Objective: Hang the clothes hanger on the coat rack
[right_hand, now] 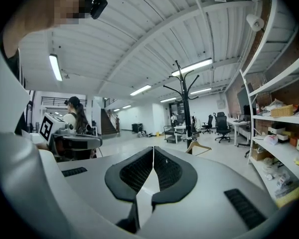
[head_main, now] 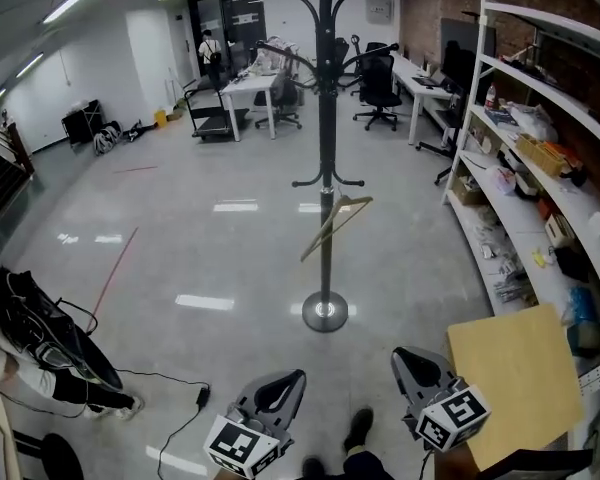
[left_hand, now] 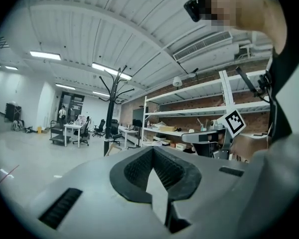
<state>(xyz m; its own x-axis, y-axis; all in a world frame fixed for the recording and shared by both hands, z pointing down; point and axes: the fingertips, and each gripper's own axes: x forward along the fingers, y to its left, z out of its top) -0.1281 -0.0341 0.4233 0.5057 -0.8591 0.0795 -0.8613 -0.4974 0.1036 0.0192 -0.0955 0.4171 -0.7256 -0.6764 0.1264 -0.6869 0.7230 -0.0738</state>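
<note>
A black coat rack (head_main: pixel 326 148) stands on the grey floor straight ahead. A pale wooden clothes hanger (head_main: pixel 335 225) hangs tilted from one of its lower hooks, apart from both grippers. My left gripper (head_main: pixel 296 376) and right gripper (head_main: pixel 401 355) are low at the near edge, well short of the rack, both shut and empty. In the left gripper view the jaws (left_hand: pixel 153 149) meet, with the rack (left_hand: pixel 111 108) far off. The right gripper view shows its shut gripper (right_hand: pixel 153 149), the rack (right_hand: pixel 186 108) and the hanger (right_hand: pixel 198 147) beyond.
White shelving (head_main: pixel 520 168) full of clutter lines the right wall. A tan board (head_main: pixel 515 378) lies beside my right gripper. A person with a black bag (head_main: pixel 40 338) stands at the left, with a cable (head_main: pixel 180 408) on the floor. Desks and office chairs (head_main: pixel 380 88) fill the back.
</note>
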